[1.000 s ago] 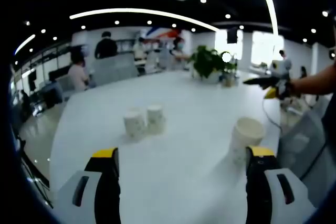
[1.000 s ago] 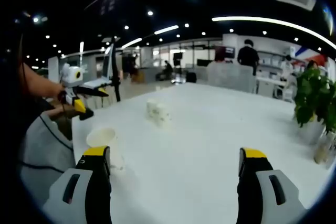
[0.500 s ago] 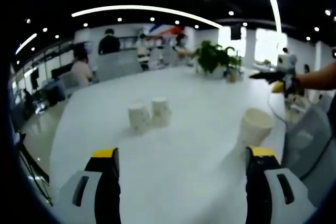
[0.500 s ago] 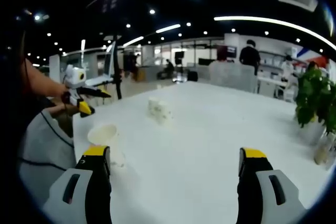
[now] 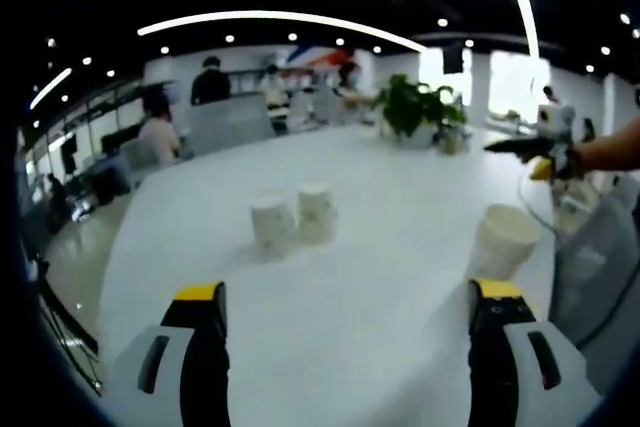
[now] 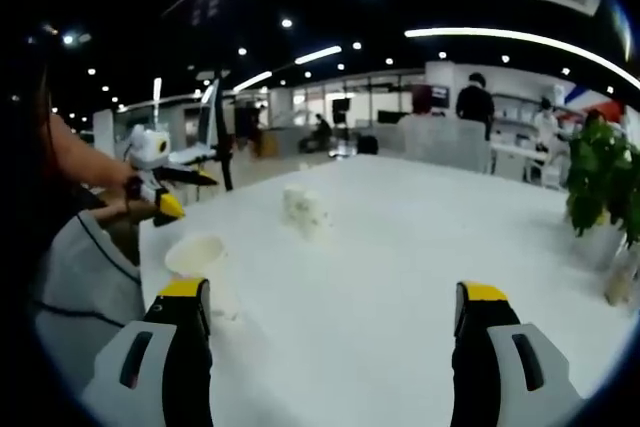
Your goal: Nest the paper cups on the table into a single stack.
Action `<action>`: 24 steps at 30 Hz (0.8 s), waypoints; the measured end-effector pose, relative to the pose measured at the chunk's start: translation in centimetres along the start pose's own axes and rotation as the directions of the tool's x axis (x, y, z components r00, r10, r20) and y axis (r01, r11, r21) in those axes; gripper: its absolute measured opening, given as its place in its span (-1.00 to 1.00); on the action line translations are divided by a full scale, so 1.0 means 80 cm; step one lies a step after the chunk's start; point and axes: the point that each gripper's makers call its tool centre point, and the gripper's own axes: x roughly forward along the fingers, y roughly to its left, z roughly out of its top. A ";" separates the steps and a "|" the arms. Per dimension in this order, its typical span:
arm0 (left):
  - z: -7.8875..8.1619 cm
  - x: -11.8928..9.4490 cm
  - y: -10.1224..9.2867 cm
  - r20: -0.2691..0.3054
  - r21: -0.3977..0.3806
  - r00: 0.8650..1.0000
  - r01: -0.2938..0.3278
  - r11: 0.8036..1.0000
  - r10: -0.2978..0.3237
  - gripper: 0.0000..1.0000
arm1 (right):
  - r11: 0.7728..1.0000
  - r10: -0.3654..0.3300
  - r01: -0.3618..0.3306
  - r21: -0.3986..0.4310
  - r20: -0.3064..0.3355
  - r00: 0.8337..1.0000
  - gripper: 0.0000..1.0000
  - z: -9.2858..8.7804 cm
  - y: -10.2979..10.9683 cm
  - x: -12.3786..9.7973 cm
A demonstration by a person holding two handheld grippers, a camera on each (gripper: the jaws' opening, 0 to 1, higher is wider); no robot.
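Note:
Two white paper cups [image 5: 295, 217] stand upside down, side by side, near the middle of the white table [image 5: 380, 177]. A third paper cup [image 5: 503, 240] stands mouth up near the table's edge, just beyond my left gripper's right jaw. My left gripper [image 5: 345, 297] is open above the table with nothing between its jaws. In the right gripper view the pair of cups [image 6: 303, 209] lies farther off and the open-mouthed cup [image 6: 195, 256] sits just past the left jaw. My right gripper [image 6: 335, 299] is open and holds nothing. The other gripper [image 6: 160, 175] hangs at the left, in a hand.
A potted plant [image 5: 410, 107] and a small vase [image 5: 452, 137] stand at the table's far end. A grey chair back [image 5: 590, 257] is beside the table edge. People sit and stand at desks [image 5: 215, 112] behind. A cable [image 5: 525, 192] trails from the other gripper [image 5: 535, 147].
Both views have drifted slightly with the hands. In the left gripper view the cups now sit a little further right. The cups themselves have not moved, and both grippers stay open.

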 end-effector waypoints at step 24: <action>0.012 0.057 0.029 0.018 -0.035 1.000 -0.006 0.999 0.007 0.96 | 0.998 -0.029 0.031 0.054 -0.042 0.999 1.00 -0.015 -0.021 0.000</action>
